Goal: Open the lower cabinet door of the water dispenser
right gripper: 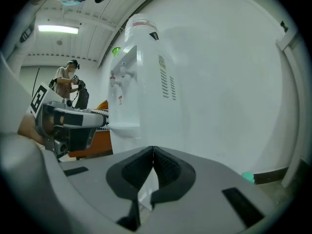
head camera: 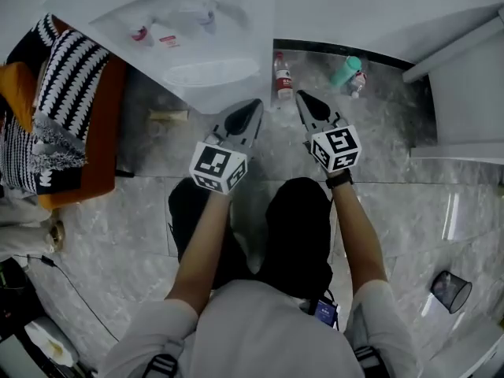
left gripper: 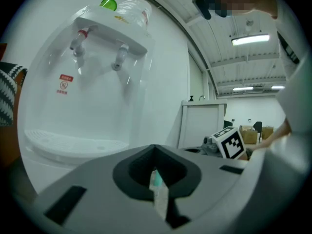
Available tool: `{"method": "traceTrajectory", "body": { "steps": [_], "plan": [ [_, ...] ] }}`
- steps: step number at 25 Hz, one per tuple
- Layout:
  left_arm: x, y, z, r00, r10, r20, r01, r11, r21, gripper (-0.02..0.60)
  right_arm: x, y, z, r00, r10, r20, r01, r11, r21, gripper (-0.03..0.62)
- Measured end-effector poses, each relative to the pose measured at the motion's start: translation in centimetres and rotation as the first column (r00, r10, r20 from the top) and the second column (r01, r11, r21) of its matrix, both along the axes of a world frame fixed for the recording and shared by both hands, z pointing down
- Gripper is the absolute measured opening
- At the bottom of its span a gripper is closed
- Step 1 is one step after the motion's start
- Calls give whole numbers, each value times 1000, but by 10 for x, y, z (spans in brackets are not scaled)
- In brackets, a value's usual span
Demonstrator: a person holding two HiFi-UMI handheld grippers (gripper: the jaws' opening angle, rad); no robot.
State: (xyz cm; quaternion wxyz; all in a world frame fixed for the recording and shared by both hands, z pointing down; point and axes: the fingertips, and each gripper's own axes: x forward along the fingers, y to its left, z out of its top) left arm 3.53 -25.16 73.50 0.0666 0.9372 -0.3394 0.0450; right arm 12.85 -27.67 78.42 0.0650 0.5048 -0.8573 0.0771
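The white water dispenser [head camera: 206, 34] stands against the wall right in front of me, its two taps [left gripper: 97, 45] and drip tray [left gripper: 68, 140] facing my left gripper. My left gripper [head camera: 253, 105] hovers shut and empty just before the dispenser's right front, over the floor. Beside it my right gripper [head camera: 302, 97] is also shut and holds nothing; it looks along the dispenser's side panel [right gripper: 156, 82]. Both grippers sit level and low, side by side. The lower cabinet door is hidden below the tray, behind my left gripper's body [left gripper: 155, 150].
An orange seat with black-and-white cushions [head camera: 71, 116] stands left of the dispenser. A red-label bottle [head camera: 283, 75] and a teal-capped bottle [head camera: 346, 71] stand on the floor by the wall. A white cabinet [head camera: 465, 93] is at right, a black mesh bin [head camera: 451, 290] behind me.
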Motion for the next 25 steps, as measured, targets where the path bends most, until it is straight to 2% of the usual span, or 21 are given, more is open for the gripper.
{"method": "traceTrajectory", "body": {
  "steps": [3, 6, 10, 12, 14, 18, 22, 25],
  "plan": [
    [-6, -3, 15, 1000, -8, 2, 8, 1000, 5, 2, -5, -9, 16, 999, -34, -30, 34, 999, 1, 9],
    [-7, -1, 23, 1000, -18, -2, 18, 1000, -22, 2, -8, -13, 33, 998, -58, -13, 58, 998, -33, 9],
    [-9, 6, 24, 1000, -17, 14, 18, 1000, -18, 2, -27, -23, 47, 982, -191, 7, 191, 980, -56, 11],
    [-14, 6, 24, 999, -28, 18, 28, 1000, -13, 2, -33, -34, 48, 973, -230, 31, 231, 972, -46, 19],
    [-19, 5, 27, 999, -42, 17, 42, 999, -22, 2, -35, -47, 50, 970, -238, 48, 240, 970, -46, 87],
    [-28, 7, 29, 998, -59, 21, 59, 998, -36, 2, -46, -70, 57, 956, -292, 9, 292, 954, -68, 220],
    [-36, 6, 24, 997, -76, 21, 77, 997, -32, 2, -63, -82, 59, 929, -371, -15, 369, 926, -76, 266],
    [-39, 4, 23, 996, -86, 21, 87, 996, -36, 2, -71, -87, 57, 923, -382, -48, 378, 923, -74, 270]
  ]
}}
